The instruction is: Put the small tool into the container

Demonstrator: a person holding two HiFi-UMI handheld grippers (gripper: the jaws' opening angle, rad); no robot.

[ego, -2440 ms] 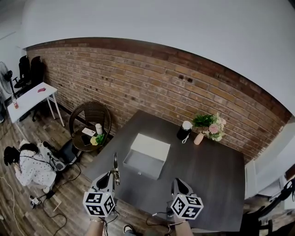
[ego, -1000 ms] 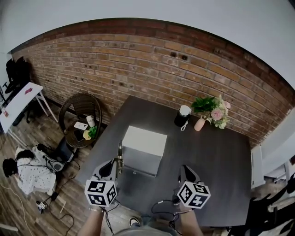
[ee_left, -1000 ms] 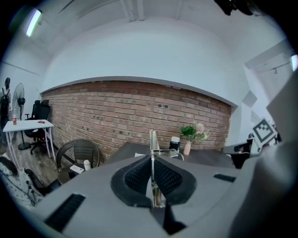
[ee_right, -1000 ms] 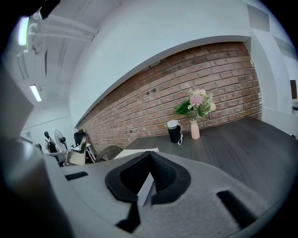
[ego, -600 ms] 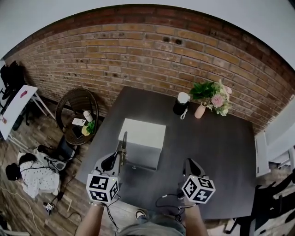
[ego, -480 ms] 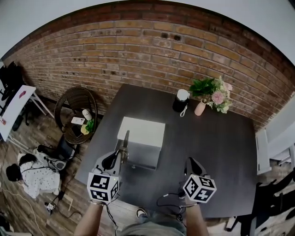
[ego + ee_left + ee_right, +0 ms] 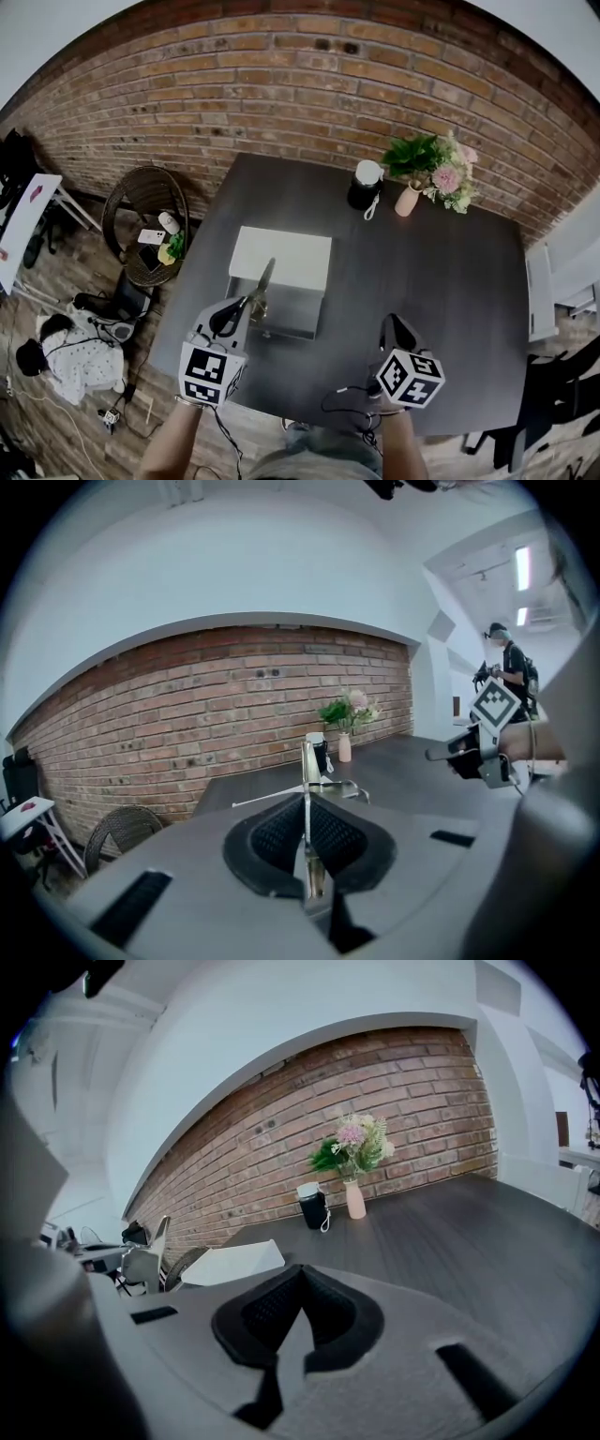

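Head view: left tool (image 7: pixel 247 311) clenched on a thin metal blade (image 7: pixel 265 277), over the near left corner of the white container (image 7: pixel 281 259). Points the blade's tip toward the far edge of the dark table (image 7: pixel 441 281), above the container's open grey part. Container near the table's left edge, between near and far edges. Right tool (image 7: pixel 390 324) clenched on nothing, over the near edge, well apart from the container. Left gripper view: blade upright between the pressed jaws. By the far edge, a black cup (image 7: pixel 363 186) just beside a pink vase (image 7: pixel 406 200) of flowers.
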